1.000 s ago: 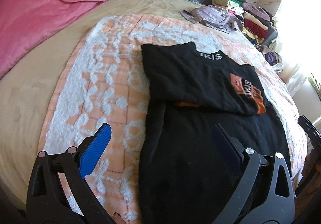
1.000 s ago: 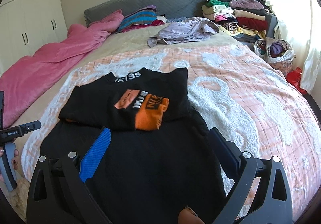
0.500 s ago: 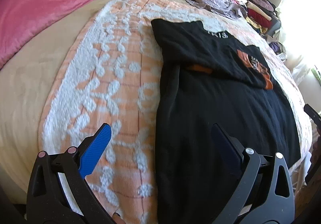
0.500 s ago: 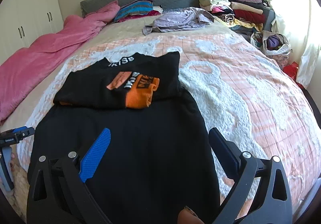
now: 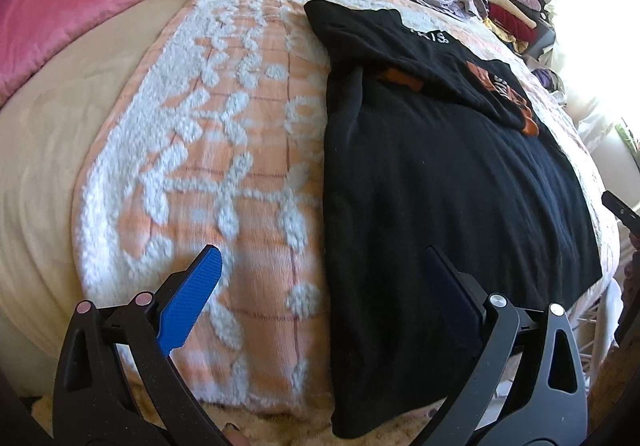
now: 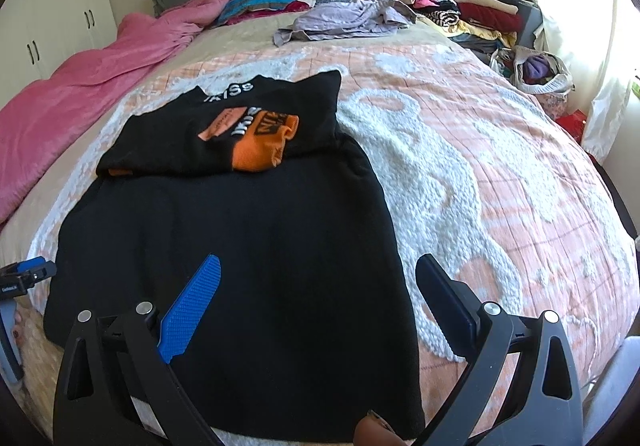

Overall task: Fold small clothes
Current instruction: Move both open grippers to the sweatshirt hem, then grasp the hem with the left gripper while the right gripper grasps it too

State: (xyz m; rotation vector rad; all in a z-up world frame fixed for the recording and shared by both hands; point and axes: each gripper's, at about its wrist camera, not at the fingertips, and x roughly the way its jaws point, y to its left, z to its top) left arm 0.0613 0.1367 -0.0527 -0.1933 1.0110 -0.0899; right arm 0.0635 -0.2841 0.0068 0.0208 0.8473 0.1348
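Observation:
A black garment point(image 5: 440, 198) point(image 6: 240, 246) with orange and white print lies flat on the bed, its sleeves folded in across the top and its hem at the near edge. My left gripper point(image 5: 320, 278) hangs open above the garment's lower left corner, one blue finger over the blanket and the other over black cloth. My right gripper point(image 6: 318, 286) is open over the lower right part of the garment, empty. The left gripper's tip point(image 6: 24, 276) shows at the left edge of the right wrist view.
An orange and white patterned blanket point(image 6: 480, 166) covers the bed. A pink duvet point(image 6: 100, 78) lies at the left. Crumpled lilac clothes point(image 6: 348, 16) and a stack of folded clothes point(image 6: 460, 2) sit at the far right, a bag of clothes point(image 6: 536, 70) beside the bed.
Both grippers have drawn back toward the near edge of the bed and dropped lower, so the garment's hem now lies close beneath them. The garment itself has not moved.

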